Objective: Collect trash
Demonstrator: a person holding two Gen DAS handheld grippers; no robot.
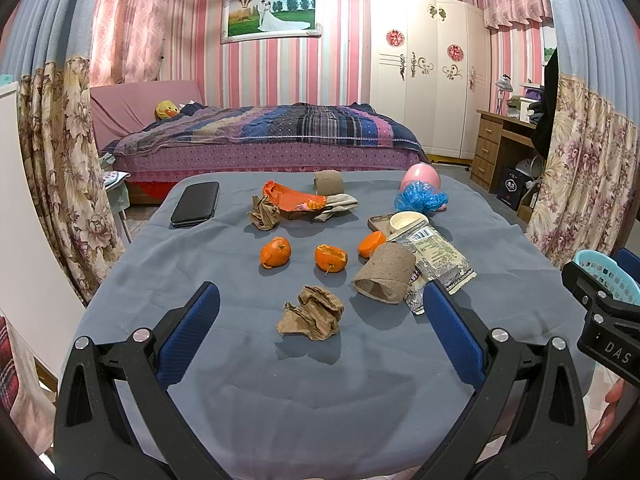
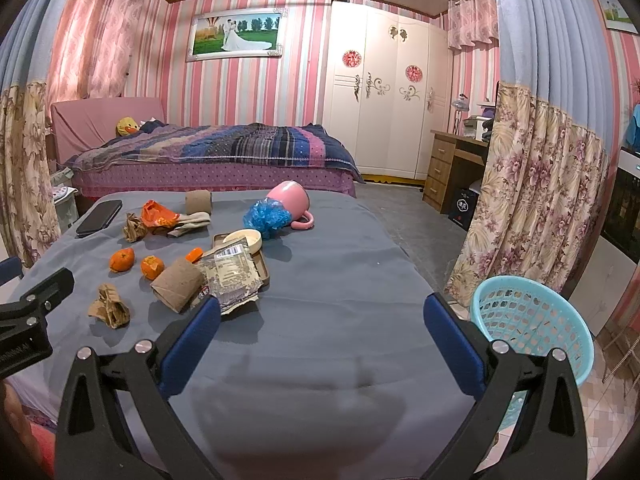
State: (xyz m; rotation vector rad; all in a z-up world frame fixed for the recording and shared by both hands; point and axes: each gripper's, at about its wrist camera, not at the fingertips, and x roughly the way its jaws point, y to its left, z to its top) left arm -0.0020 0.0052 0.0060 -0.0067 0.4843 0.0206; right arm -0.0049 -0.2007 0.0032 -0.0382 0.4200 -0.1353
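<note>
Trash lies on a table with a blue-grey cloth [image 1: 320,380]. A crumpled brown paper [image 1: 311,312] lies nearest, just ahead of my open, empty left gripper [image 1: 320,328]. Behind it are orange peels [image 1: 275,252], a cardboard tube [image 1: 384,278], a silver wrapper [image 1: 438,258], an orange bag [image 1: 294,199] and another crumpled paper [image 1: 263,213]. My right gripper [image 2: 322,330] is open and empty over bare cloth, right of the wrapper [image 2: 230,276] and tube [image 2: 178,284]. A turquoise basket [image 2: 532,328] stands by the table's right edge.
A black phone [image 1: 196,204], a second tube [image 1: 329,182], a grey sock [image 1: 340,203], a pink mug [image 2: 290,200] with a blue bag [image 2: 266,216], and a tin with a round lid [image 2: 244,240] lie farther back. A bed stands behind the table.
</note>
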